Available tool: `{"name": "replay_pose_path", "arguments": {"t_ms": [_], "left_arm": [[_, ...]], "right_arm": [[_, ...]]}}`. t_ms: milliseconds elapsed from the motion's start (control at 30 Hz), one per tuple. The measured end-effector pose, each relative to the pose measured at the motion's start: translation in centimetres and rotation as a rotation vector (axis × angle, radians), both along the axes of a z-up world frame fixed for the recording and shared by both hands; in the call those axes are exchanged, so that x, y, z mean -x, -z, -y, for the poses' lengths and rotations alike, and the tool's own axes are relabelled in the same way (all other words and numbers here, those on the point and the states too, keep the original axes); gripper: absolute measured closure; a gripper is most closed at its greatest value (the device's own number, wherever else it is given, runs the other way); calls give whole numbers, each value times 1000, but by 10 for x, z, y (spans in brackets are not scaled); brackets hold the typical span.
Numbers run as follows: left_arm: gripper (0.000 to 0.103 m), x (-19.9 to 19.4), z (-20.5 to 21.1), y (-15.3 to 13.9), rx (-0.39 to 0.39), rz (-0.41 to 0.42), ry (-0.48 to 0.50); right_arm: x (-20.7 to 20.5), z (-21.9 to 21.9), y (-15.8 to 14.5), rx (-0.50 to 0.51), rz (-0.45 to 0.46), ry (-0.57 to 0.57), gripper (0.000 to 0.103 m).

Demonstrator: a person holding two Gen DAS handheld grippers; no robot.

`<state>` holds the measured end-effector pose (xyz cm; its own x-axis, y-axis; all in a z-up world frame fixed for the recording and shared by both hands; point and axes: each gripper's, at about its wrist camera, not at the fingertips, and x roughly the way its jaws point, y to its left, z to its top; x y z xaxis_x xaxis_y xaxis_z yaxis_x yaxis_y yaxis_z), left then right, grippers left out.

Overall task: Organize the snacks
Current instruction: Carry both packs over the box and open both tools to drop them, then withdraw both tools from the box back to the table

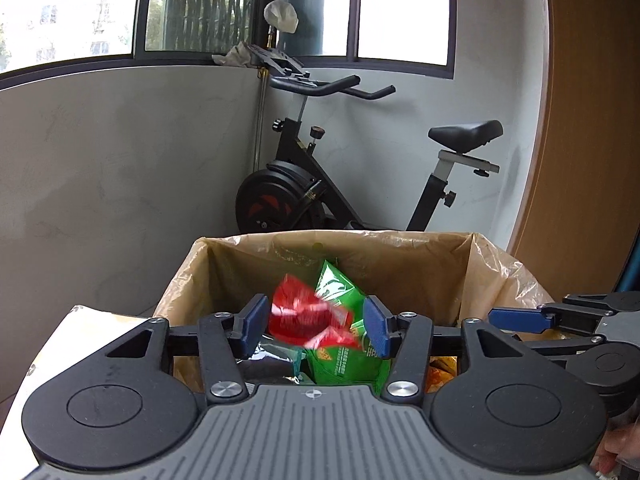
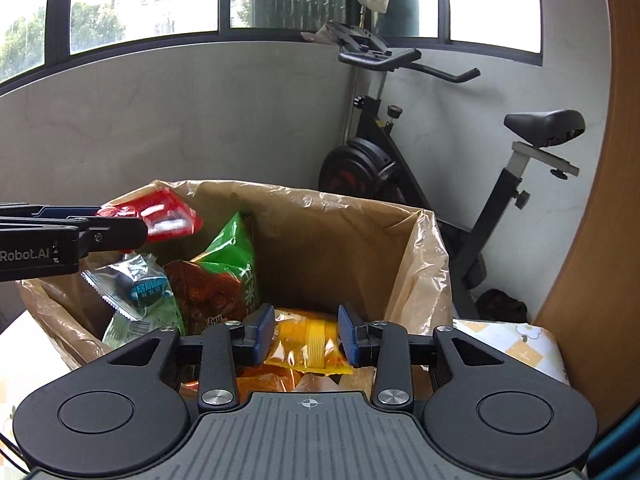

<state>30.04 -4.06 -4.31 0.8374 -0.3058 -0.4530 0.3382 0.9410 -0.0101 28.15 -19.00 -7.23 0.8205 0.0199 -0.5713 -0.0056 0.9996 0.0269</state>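
A box lined with a tan plastic bag [image 1: 420, 264] [image 2: 340, 240] holds several snack packets. My left gripper [image 1: 316, 326] is open above the box; a blurred red packet [image 1: 308, 316] [image 2: 164, 218] sits between its jaws without touching either pad, in mid-air. A green packet [image 1: 344, 344] [image 2: 236, 252] stands in the box behind it. My right gripper [image 2: 306, 338] is open over the box, just above a yellow packet [image 2: 308, 344]. A brown packet [image 2: 204, 300] and a clear teal packet [image 2: 140, 292] lie inside too.
An exercise bike [image 1: 320, 184] [image 2: 440, 160] stands behind the box against the grey wall. A wooden panel [image 2: 592, 240] is on the right. A patterned yellow-white cloth [image 2: 516, 344] covers the surface beside the box.
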Motion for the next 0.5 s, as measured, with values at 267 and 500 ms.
{"name": "replay_pose_path", "arguments": {"t_ms": [267, 500], "left_arm": [[29, 21, -23, -10, 5, 48, -12], [29, 53, -54, -17, -32, 98, -11]], "right_arm": [[33, 1, -16, -45, 84, 5, 59], [72, -2, -23, -92, 158, 6, 57]]}}
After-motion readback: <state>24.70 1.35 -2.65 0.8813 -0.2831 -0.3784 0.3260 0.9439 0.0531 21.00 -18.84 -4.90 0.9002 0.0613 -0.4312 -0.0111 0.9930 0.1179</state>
